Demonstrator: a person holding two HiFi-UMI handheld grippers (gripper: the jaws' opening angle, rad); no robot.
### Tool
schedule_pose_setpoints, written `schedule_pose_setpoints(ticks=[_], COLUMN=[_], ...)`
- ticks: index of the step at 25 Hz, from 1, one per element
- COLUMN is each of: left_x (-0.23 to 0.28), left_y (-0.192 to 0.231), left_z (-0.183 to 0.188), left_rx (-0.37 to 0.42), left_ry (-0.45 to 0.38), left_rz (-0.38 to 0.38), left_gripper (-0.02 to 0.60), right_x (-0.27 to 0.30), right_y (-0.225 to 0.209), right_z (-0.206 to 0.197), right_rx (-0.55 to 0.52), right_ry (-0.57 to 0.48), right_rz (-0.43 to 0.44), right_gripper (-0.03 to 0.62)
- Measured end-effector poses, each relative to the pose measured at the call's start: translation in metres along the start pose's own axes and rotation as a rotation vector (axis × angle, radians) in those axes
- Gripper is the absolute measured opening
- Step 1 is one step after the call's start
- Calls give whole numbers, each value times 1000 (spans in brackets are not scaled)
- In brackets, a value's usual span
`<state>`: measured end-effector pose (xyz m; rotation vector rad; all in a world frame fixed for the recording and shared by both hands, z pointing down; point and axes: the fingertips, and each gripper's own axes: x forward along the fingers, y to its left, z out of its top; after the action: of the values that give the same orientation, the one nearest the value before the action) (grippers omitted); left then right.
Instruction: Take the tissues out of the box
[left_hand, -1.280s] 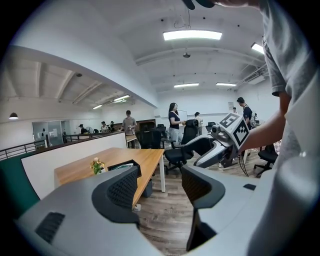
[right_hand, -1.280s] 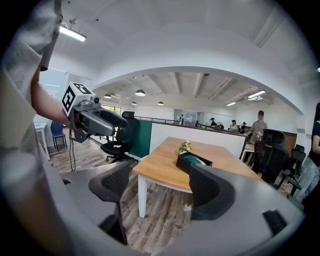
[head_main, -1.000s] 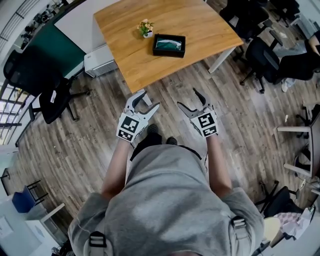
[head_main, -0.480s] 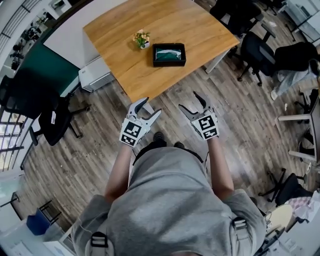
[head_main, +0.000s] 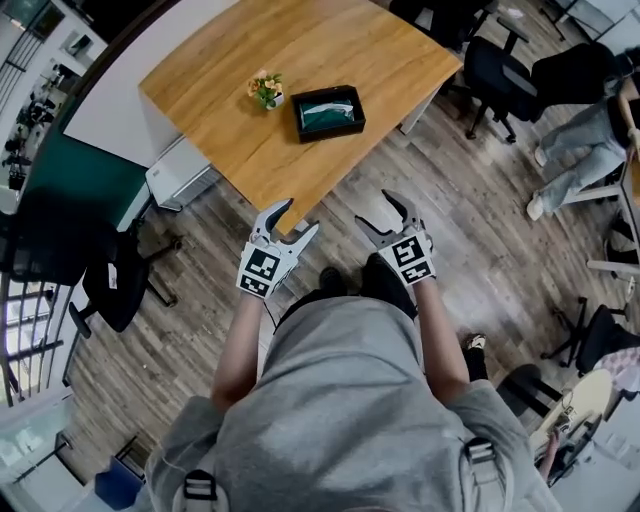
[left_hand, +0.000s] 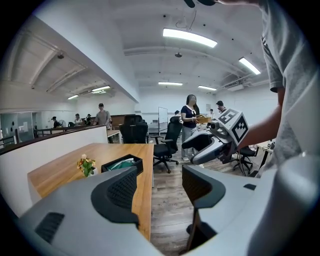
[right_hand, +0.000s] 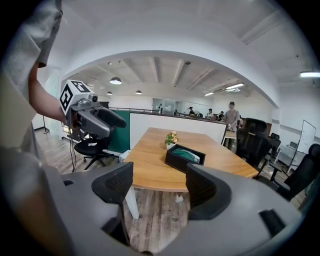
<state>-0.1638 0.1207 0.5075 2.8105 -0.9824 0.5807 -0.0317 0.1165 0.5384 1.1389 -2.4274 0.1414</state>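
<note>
Hovering before the wooden table (head_main: 300, 50), left tool (head_main: 298, 217) wide, empty, right tool (head_main: 374, 210) closing on nothing, tissue box (head_main: 328, 112) beyond

plant (head_main: 266, 90): upright on wooden counter (head_main: 230, 140)
chair (head_main: 118, 292): black, on plank floor (head_main: 190, 250), left of counter

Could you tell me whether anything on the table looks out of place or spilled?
Nothing stands out: the black box sits flat on the wooden table with the tissues inside, and the small potted plant stands upright beside it.
</note>
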Motion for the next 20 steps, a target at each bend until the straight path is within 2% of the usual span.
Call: schedule_pose_setpoints(ticks=[8, 20], left_x=[30, 115], left_y=[23, 71], left_z=[4, 39], left_rx=[10, -30], left_ry=[6, 31], left_rz=[-16, 65], left_gripper=[285, 285], right_x=[22, 72], right_y=[-32, -131], right_z=[-8, 6], right_rx=[39, 11], right_ry=[3, -3], right_rz=[-34, 53], right_gripper=[321, 319])
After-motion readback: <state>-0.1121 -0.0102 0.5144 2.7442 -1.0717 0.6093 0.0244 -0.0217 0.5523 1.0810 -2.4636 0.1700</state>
